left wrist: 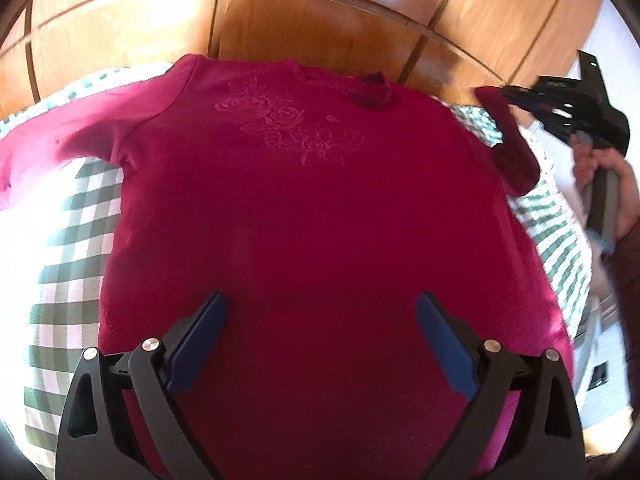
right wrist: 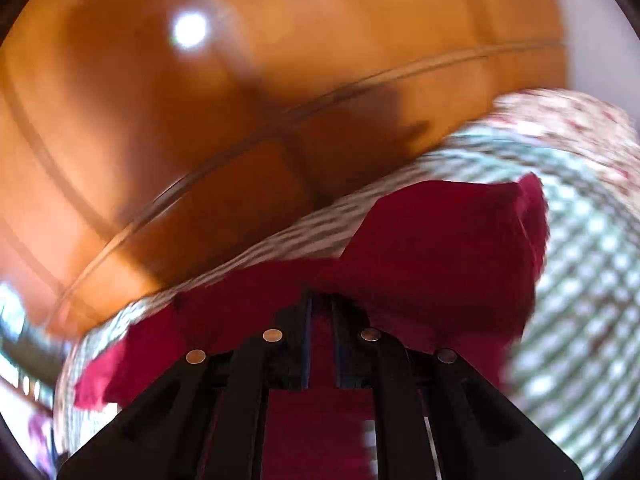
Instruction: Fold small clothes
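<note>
Left wrist: checked cloth (left wrist: 72, 216) beneath sweater (left wrist: 304, 208)

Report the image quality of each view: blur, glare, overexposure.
Left wrist view: mostly sharp, embroidery on the red top readable, but the checked cloth blows out white at left, and the right gripper at the edge is smeared. Right wrist view: heavy motion blur throughout; a bright glare spot on the wooden panel.
</note>
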Demonstrator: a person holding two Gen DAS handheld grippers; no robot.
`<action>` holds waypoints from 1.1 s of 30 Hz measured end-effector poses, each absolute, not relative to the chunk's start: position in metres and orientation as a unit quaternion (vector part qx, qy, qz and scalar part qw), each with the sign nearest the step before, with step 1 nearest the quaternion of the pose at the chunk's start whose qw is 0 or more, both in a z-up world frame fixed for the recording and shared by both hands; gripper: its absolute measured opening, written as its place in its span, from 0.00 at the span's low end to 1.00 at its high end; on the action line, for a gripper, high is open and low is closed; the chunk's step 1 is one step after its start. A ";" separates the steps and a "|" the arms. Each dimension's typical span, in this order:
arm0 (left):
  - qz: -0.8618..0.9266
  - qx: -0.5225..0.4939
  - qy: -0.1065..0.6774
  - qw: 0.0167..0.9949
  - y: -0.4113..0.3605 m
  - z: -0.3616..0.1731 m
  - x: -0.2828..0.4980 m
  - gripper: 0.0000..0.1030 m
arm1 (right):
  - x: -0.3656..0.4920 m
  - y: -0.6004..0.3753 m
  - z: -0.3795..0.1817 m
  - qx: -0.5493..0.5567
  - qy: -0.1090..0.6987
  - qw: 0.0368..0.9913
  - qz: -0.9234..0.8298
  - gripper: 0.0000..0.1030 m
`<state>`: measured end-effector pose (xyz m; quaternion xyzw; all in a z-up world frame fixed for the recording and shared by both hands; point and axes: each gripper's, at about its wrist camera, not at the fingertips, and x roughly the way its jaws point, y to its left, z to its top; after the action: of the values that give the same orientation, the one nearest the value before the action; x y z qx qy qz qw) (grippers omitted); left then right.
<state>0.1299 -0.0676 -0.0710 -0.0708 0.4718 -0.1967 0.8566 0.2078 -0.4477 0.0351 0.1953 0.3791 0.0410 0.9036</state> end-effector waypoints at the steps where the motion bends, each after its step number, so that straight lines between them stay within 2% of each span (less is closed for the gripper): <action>1: -0.198 -0.082 0.472 0.855 -0.065 -0.070 0.132 0.93 | 0.213 -0.428 0.033 0.189 0.385 0.901 0.061 0.07; 10: -0.166 -0.147 0.468 0.855 -0.041 -0.062 0.147 0.97 | 0.219 -0.299 0.002 0.104 0.435 0.880 0.161 0.07; 11: -0.165 -0.151 0.469 0.854 -0.041 -0.062 0.149 0.97 | 0.221 -0.297 0.000 0.100 0.438 0.879 0.161 0.11; 13: -0.163 -0.154 0.469 0.854 -0.040 -0.061 0.152 0.97 | 0.215 -0.299 -0.001 0.109 0.440 0.878 0.153 0.40; 14: -0.162 -0.155 0.470 0.854 -0.040 -0.061 0.153 0.97 | 0.210 -0.305 0.001 0.119 0.432 0.882 0.145 0.59; 18: -0.164 -0.165 0.479 0.846 -0.046 -0.059 0.164 0.97 | 0.175 -0.326 0.000 0.123 0.427 0.886 0.130 0.64; 20: -0.170 -0.175 0.481 0.842 -0.052 -0.055 0.173 0.97 | 0.158 -0.336 -0.007 0.085 0.432 0.893 0.094 0.70; 26: -0.188 -0.211 0.517 0.808 -0.072 -0.060 0.209 0.97 | 0.121 -0.358 -0.056 -0.004 0.464 0.886 -0.007 0.79; 27: -0.186 -0.219 0.512 0.810 -0.075 -0.058 0.215 0.97 | 0.117 -0.359 -0.063 -0.002 0.461 0.887 -0.010 0.86; 30: -0.184 -0.237 0.488 0.820 -0.083 -0.053 0.229 0.97 | 0.110 -0.365 -0.072 0.033 0.449 0.893 -0.011 0.96; 33: -0.193 -0.265 0.484 0.812 -0.091 -0.053 0.246 0.97 | 0.112 -0.363 -0.074 0.033 0.453 0.891 -0.012 0.97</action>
<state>0.2461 -0.0914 -0.0532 -0.2646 0.4836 -0.1927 0.8118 0.1119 -0.3630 -0.0739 0.0328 0.4527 -0.0119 0.8910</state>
